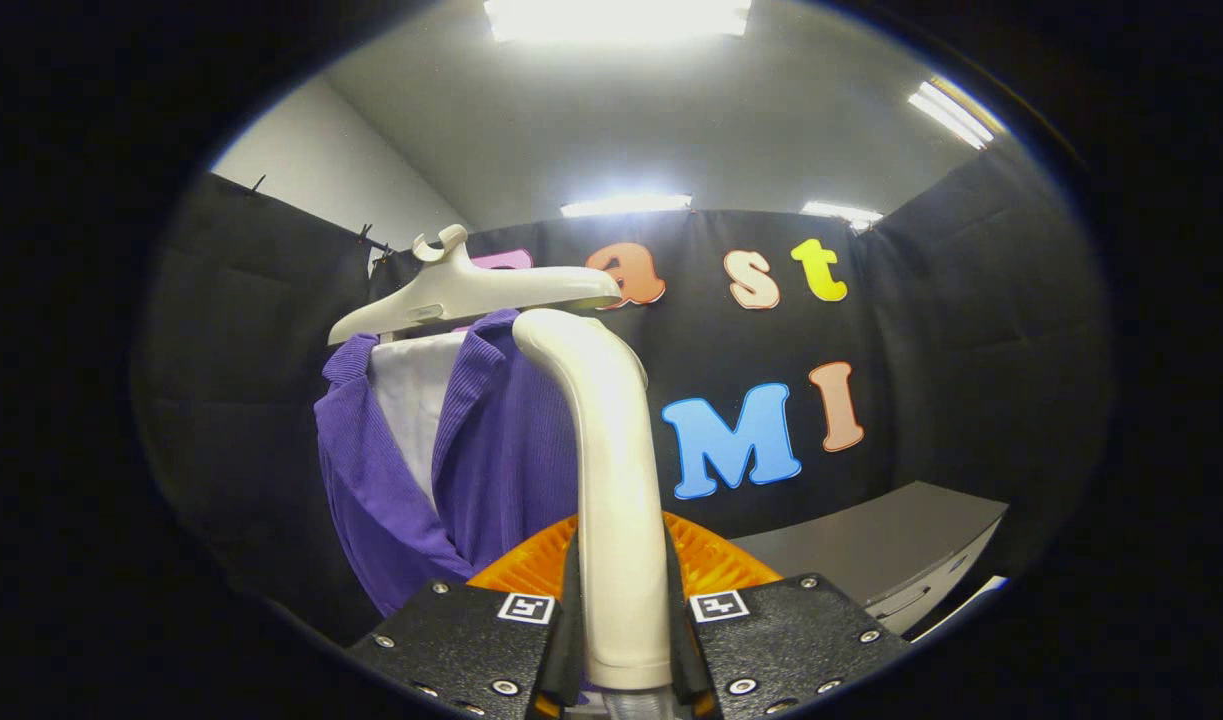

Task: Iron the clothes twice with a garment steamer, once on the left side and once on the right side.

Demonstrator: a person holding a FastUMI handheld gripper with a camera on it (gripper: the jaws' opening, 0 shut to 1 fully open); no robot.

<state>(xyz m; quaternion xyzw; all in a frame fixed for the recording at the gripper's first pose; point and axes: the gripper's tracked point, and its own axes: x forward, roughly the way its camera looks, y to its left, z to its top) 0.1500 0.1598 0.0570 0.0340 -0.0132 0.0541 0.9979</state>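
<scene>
1. Gripping the cream handle of the garment steamer [616, 480], the tool [623, 640] is holding it with both fingers pressing on its sides
2. The steamer is rising upright between the fingers, its curved top bending toward the clothes
3. An orange ribbed part [716, 560] is showing just behind the handle, above the fingers
4. A purple shirt [491, 460] is hanging on a cream hanger [471, 290] just beyond the steamer's top, against the black cloth wall
5. A grey table [891, 545] is standing well off to the side
</scene>
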